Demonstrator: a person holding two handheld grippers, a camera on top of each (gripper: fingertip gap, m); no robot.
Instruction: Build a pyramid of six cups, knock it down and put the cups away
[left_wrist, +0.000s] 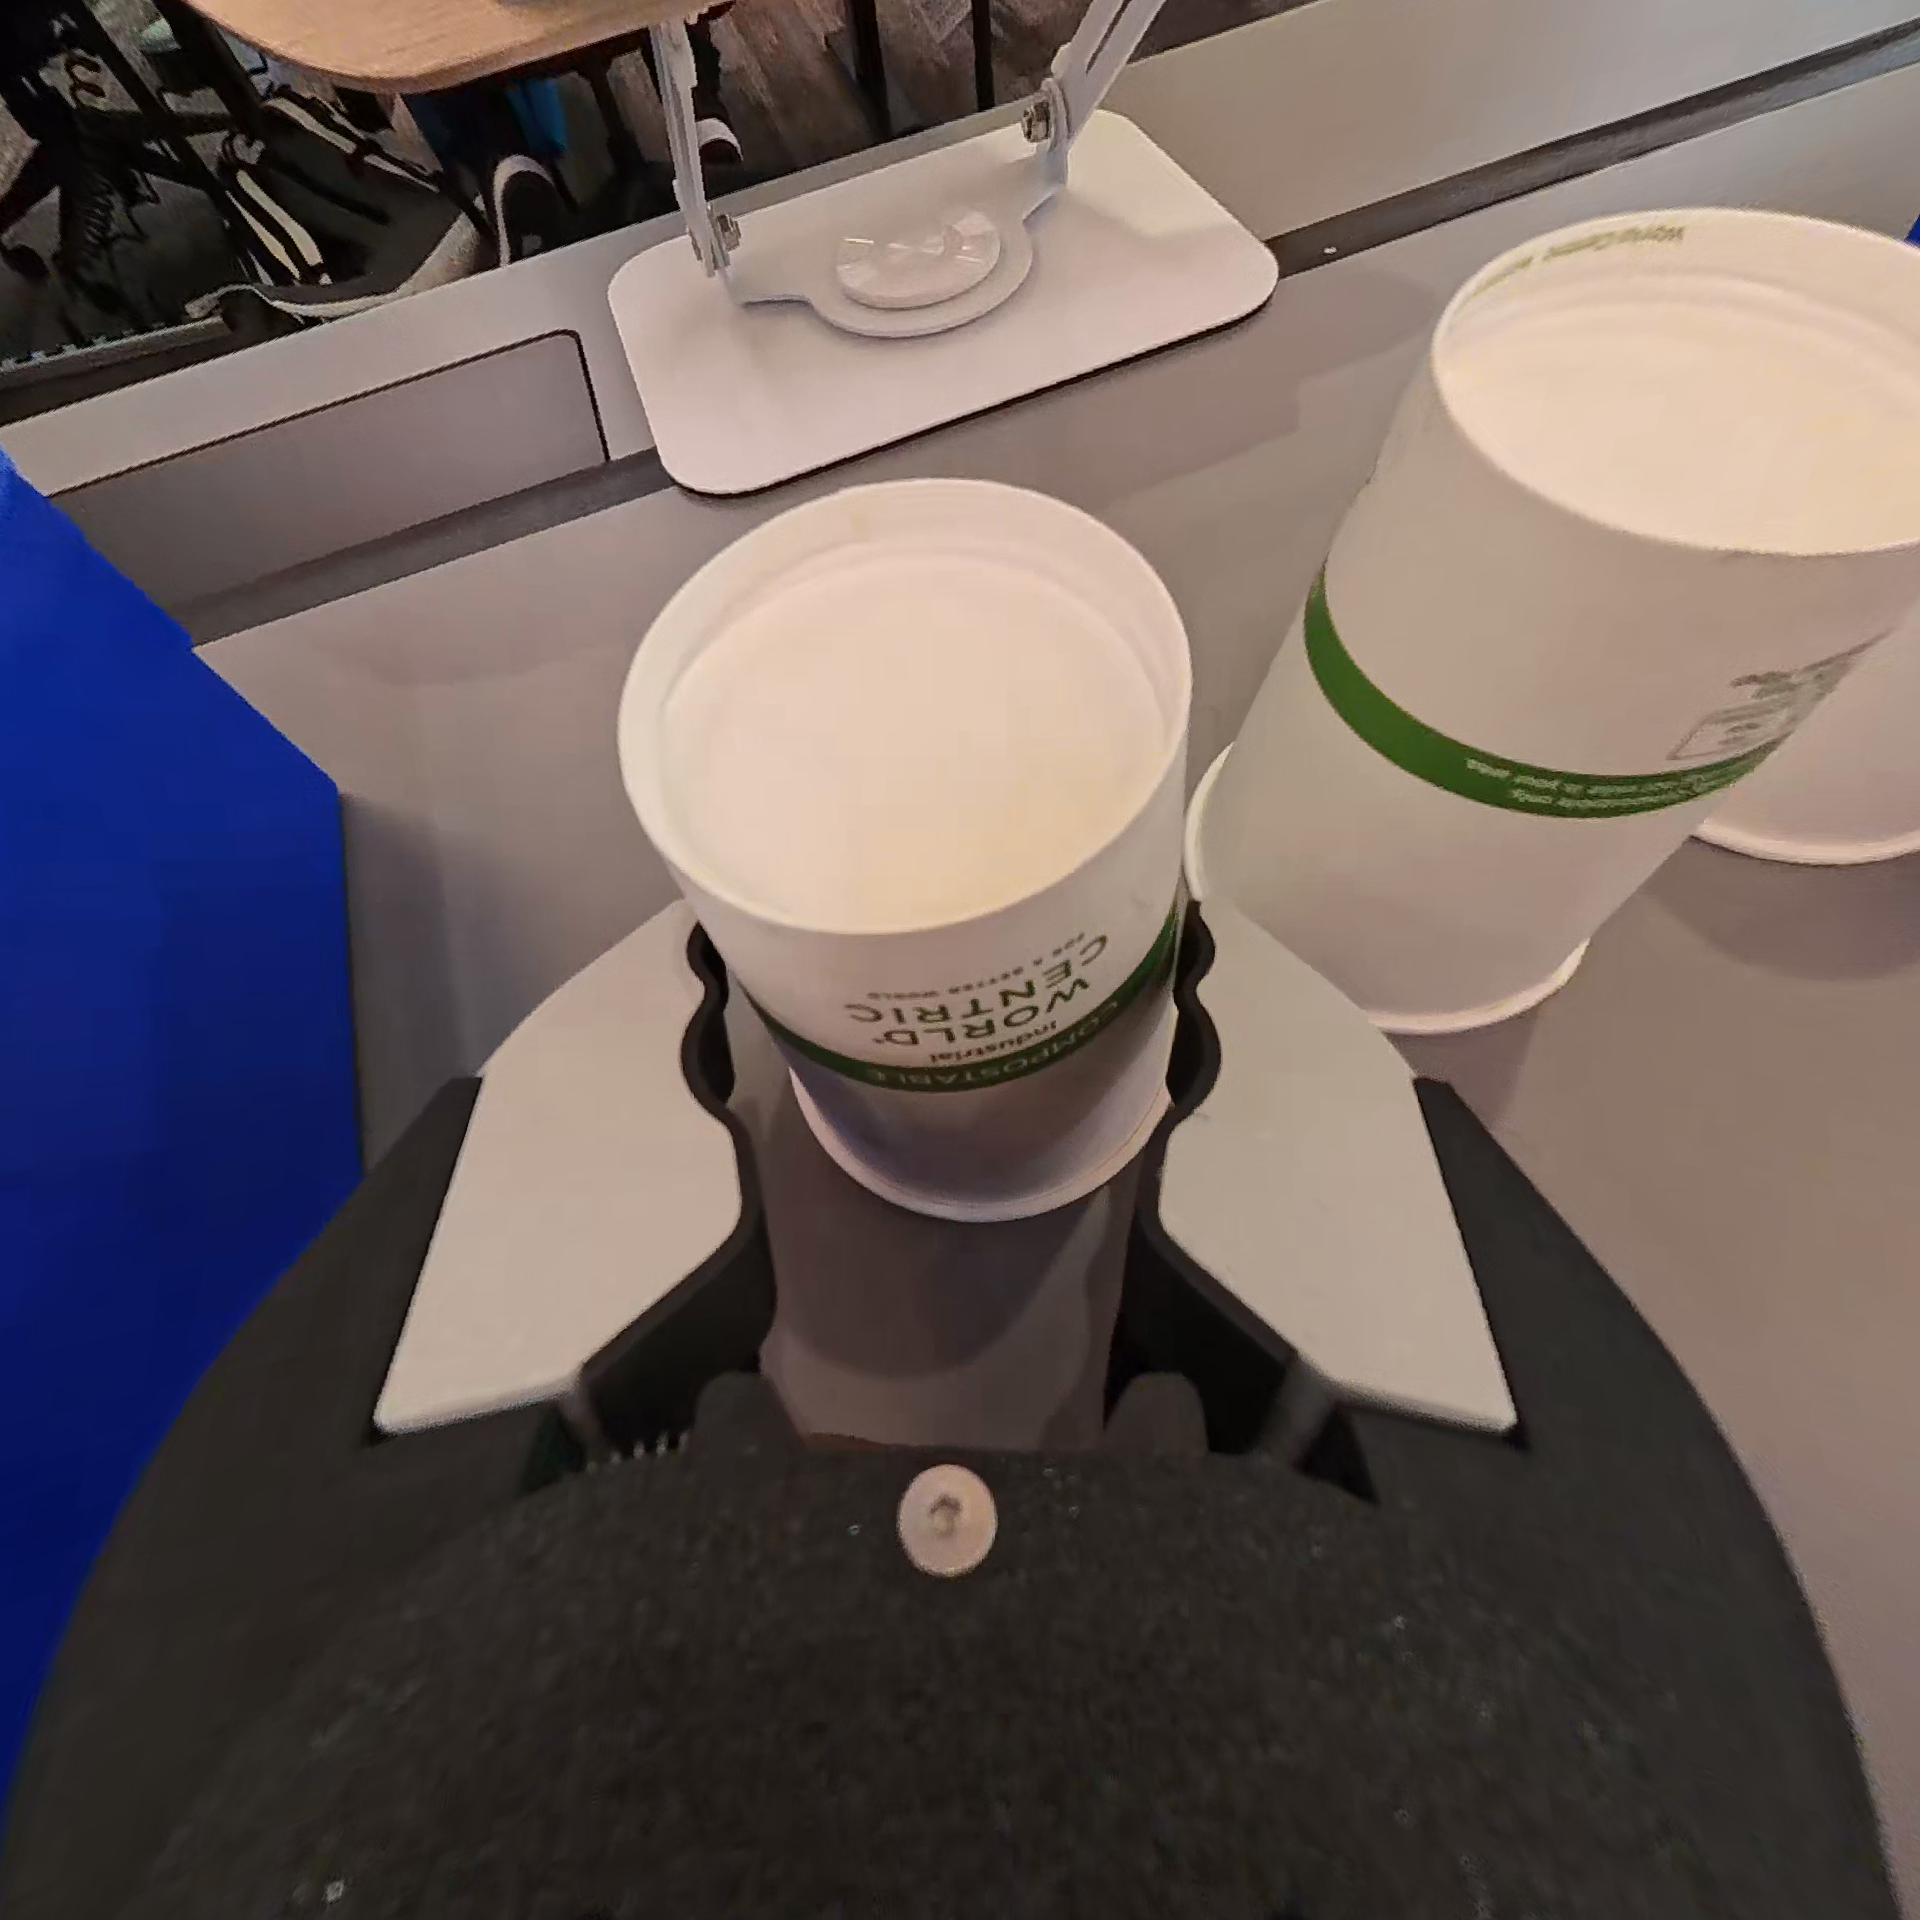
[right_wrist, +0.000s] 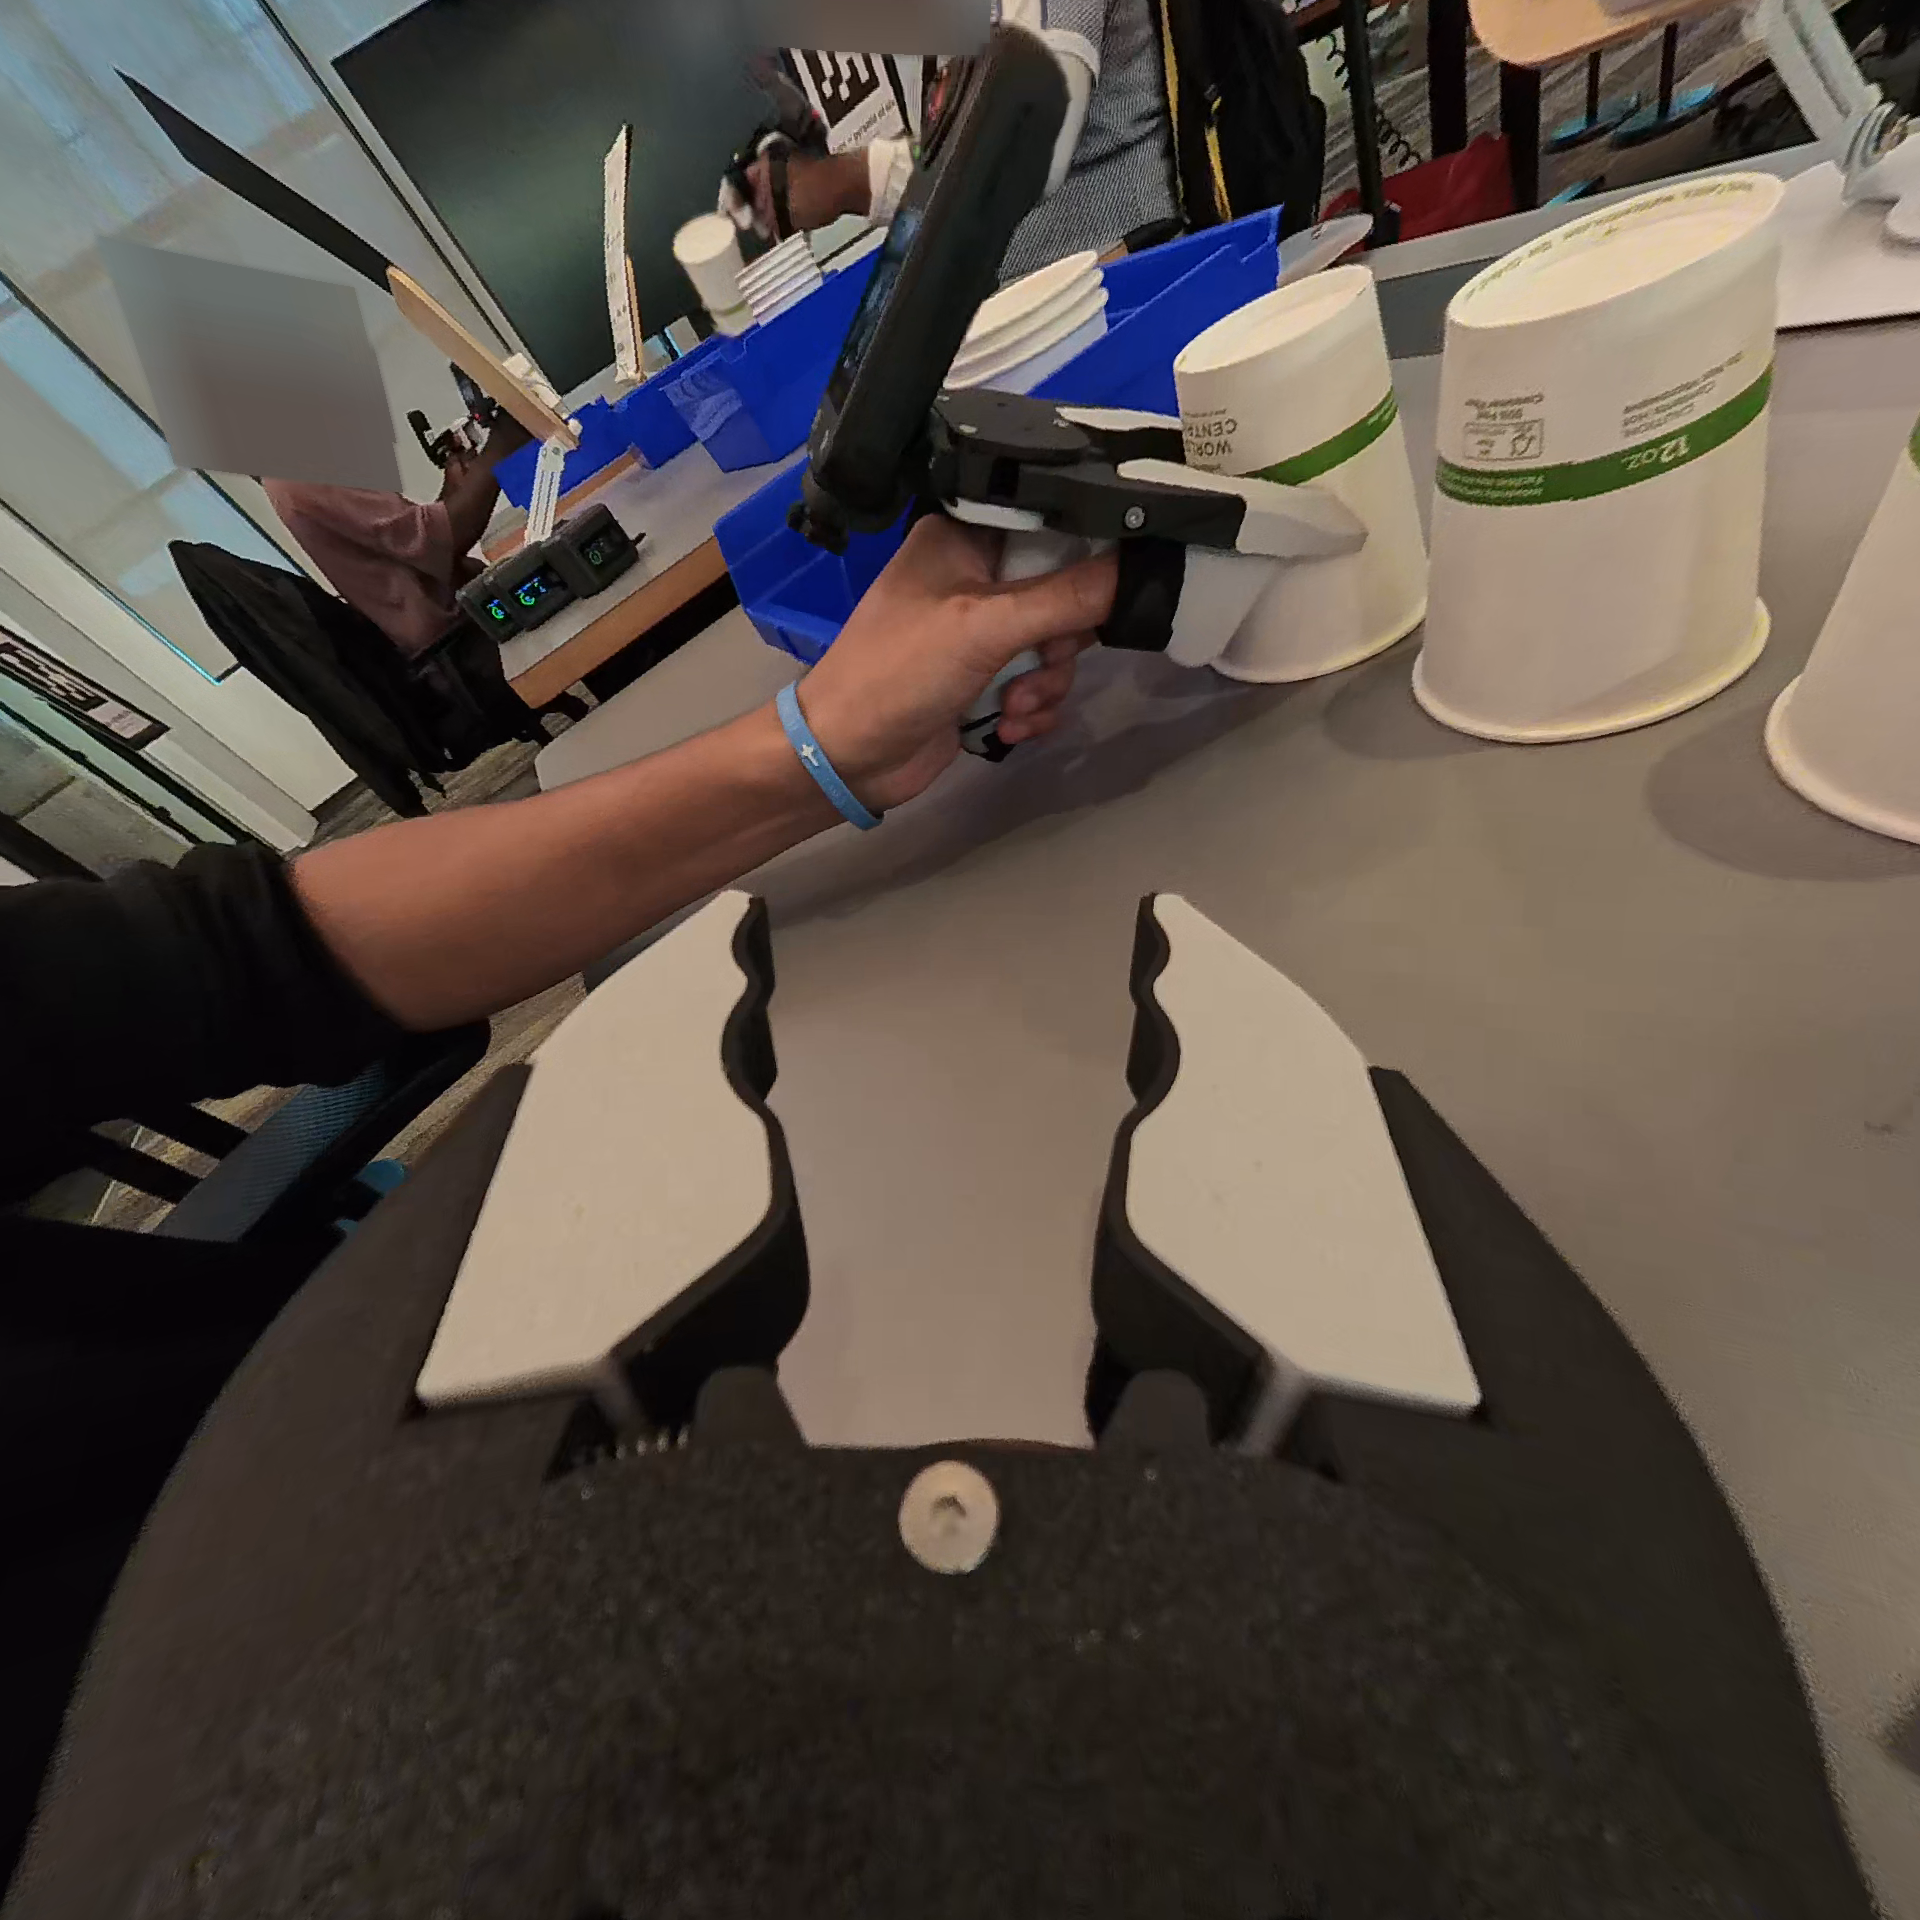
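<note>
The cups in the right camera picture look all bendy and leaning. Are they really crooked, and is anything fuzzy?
Right wrist view: the upside-down cups lean and bulge towards the picture's edge, which looks like wide-angle lens bending, not crooked cups; soft shadows fall on the grey table.
Left wrist view: the held cup is fairly sharp, and the left tool looks slightly soft at its near edges.

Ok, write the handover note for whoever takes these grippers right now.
Left gripper: shut on an upside-down paper cup, which looks to be on the grey table at the left end of the row.
Right gripper: open, empty, low over bare table.
Cups: second cup stands inverted beside the held one; a third cup is at the right edge. A blue bin sits to the left.
Done: base row under way.
Left: upper tiers, knock down, put away.
</note>
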